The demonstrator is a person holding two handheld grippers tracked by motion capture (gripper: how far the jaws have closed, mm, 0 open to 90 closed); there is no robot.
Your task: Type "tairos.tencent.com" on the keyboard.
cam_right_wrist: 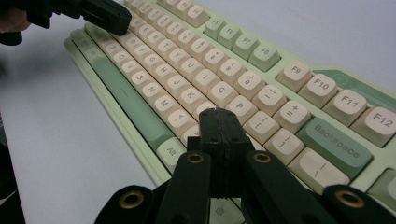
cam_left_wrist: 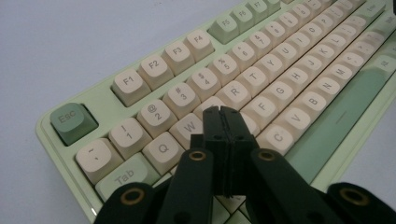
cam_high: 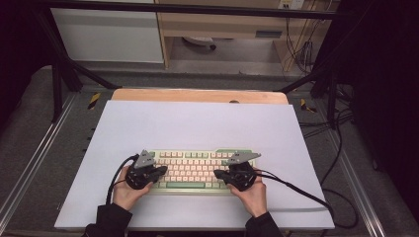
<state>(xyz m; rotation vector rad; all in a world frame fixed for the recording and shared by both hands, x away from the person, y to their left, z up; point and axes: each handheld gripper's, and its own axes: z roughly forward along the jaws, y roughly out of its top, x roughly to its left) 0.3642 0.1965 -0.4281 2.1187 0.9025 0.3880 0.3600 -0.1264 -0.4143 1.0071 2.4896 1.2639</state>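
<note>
The pale-green keyboard with cream keycaps (cam_high: 197,170) is being typed on — the left tool (cam_left_wrist: 223,111) and right tool (cam_right_wrist: 219,113), both pressed together, are poised over keys; progress cannot be judged.

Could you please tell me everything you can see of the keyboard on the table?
The keyboard is a pale green case with cream keycaps and darker green Esc, Tab, Backspace and space bar keys, plastic by its look. It lies flat on the white table sheet, near the person's edge. The left gripper and right gripper, both shut, hover over or touch its keys; contact is unclear.
</note>
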